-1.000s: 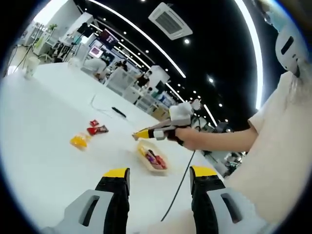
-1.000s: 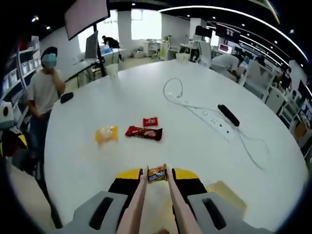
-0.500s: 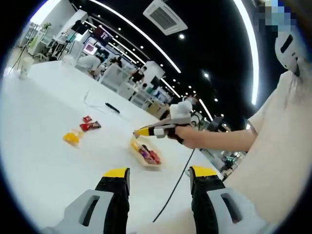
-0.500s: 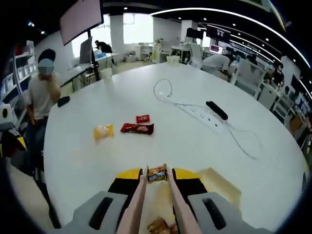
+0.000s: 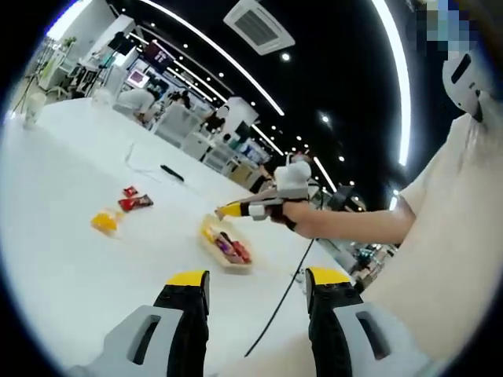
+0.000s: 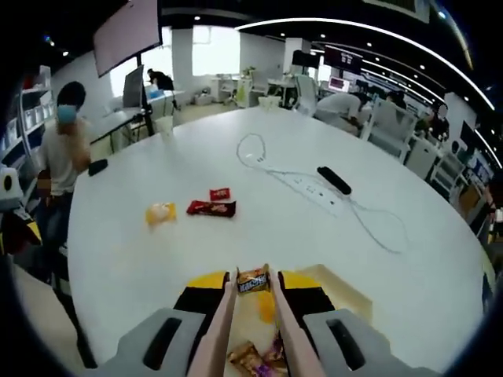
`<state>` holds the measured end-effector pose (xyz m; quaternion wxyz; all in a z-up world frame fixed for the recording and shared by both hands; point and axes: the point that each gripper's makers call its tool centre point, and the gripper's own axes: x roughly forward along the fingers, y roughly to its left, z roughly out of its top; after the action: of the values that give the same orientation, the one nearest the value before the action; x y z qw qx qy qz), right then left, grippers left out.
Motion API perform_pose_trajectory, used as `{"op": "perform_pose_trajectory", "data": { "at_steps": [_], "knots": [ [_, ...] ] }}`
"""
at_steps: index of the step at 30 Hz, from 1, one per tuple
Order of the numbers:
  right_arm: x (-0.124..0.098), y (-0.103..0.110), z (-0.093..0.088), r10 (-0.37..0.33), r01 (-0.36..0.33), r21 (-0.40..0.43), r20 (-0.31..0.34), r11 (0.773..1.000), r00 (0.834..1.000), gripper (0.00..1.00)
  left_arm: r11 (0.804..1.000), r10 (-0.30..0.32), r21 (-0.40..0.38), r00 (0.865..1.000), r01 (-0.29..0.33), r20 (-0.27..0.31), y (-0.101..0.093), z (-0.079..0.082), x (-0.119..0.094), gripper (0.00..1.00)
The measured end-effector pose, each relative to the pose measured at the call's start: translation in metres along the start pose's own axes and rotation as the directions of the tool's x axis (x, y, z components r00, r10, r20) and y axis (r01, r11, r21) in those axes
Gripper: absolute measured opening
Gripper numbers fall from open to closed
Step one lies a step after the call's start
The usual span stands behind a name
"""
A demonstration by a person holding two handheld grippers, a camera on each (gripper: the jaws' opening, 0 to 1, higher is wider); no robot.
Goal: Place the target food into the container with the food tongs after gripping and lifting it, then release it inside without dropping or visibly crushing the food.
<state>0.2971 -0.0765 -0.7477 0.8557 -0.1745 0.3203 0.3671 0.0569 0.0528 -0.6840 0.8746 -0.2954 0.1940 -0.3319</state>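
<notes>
The right gripper [image 6: 253, 292] is squeezing a pair of food tongs [image 6: 250, 330], whose two pale arms are pinching a small wrapped snack [image 6: 253, 280] at their tips, directly above the shallow cream container [image 6: 350, 292] sitting on the white table [image 6: 314, 228]. Other wrapped sweets [image 6: 250, 357] are lying inside the container below the tongs. Beyond the container, a yellow packet [image 6: 160, 213], a dark red bar [image 6: 211, 208] and a small red packet [image 6: 220, 193] are waiting on the table, with a power strip [image 6: 334, 180] and its cable [image 6: 377, 228] farther off on the container's other side.

In the left gripper view, the left gripper [image 5: 255, 302] is hanging apart from the work with its jaws wide and nothing between them, while the person's hand [image 5: 295, 216] is holding the right gripper out over the container [image 5: 224, 250].

The risk now appears to lie in the release. The snack is being held only by its ends at the tong tips, so an uneven easing of the squeeze could let it slip sideways; the container's walls look low, and a drop from this height might bounce the snack out over the rim. Squeezing harder for security could dent the wrapper.
</notes>
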Motion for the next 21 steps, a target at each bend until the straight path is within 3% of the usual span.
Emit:
{"op": "perform_pose_trajectory", "data": {
  "at_steps": [21],
  "knots": [
    [-0.025,-0.013,-0.012,-0.038,0.037,0.057,0.009,0.998,0.999,0.24,0.999,-0.050,0.010,0.999,0.051,-0.019,-0.008,-0.004,0.011,0.48]
  ]
}}
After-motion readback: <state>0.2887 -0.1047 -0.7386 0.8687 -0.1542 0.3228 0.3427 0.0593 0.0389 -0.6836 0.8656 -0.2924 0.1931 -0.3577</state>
